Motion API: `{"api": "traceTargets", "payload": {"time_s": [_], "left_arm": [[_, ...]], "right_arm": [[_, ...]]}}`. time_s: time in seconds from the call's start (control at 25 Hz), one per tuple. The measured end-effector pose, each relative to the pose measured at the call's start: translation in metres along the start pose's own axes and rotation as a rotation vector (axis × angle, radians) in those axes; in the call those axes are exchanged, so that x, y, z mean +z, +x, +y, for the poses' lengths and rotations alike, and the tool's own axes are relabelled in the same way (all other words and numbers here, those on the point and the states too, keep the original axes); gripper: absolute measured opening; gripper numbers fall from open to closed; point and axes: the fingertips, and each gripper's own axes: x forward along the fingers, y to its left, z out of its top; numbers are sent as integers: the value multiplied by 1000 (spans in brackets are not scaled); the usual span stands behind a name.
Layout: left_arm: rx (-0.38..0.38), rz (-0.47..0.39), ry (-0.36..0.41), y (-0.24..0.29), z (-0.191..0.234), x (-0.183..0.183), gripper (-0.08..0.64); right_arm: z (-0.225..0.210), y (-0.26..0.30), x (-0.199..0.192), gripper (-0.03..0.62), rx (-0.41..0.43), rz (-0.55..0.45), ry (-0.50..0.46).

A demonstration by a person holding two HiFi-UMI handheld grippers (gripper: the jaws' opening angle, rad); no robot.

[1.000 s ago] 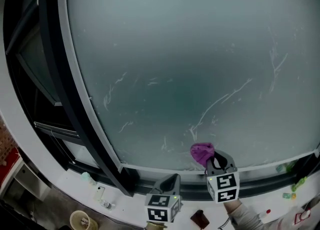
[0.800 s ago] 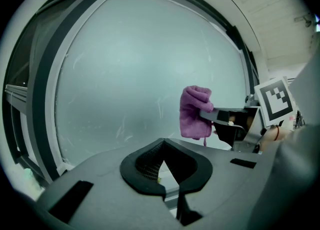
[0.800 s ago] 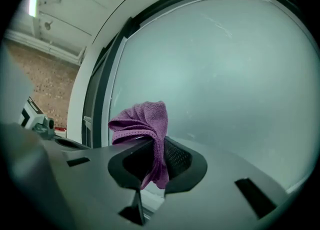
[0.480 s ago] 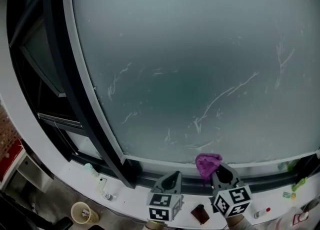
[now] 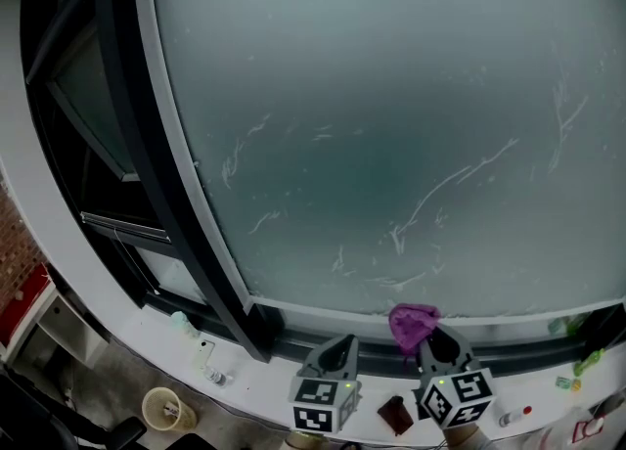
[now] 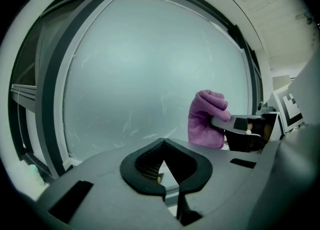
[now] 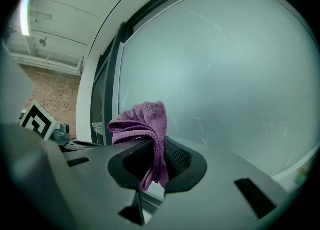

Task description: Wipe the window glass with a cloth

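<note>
Right gripper point(image 7: 156, 161) clamps a purple cloth point(image 7: 145, 119), seemingly soft, light and floppy, by its bunched middle, folds spilling above the jaws; left gripper point(image 6: 165, 164) alongside is closed, empty.

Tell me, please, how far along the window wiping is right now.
Done: the right gripper is shut on the purple cloth. In hand: the cloth is held up by the bottom edge of the window glass; whether it touches is unclear. Left: pale streaks mark the middle and right of the pane, so most wiping looks undone. The left gripper is shut and empty.
</note>
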Motion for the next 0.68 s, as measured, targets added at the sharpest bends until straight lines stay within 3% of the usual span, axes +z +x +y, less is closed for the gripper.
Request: {"api": "traceTargets", "payload": {"time_s": [0.68], "left_arm": [[2, 5, -16, 4, 11, -4, 5]], "right_arm": [[3, 6, -13, 49, -1, 25, 11]]}}
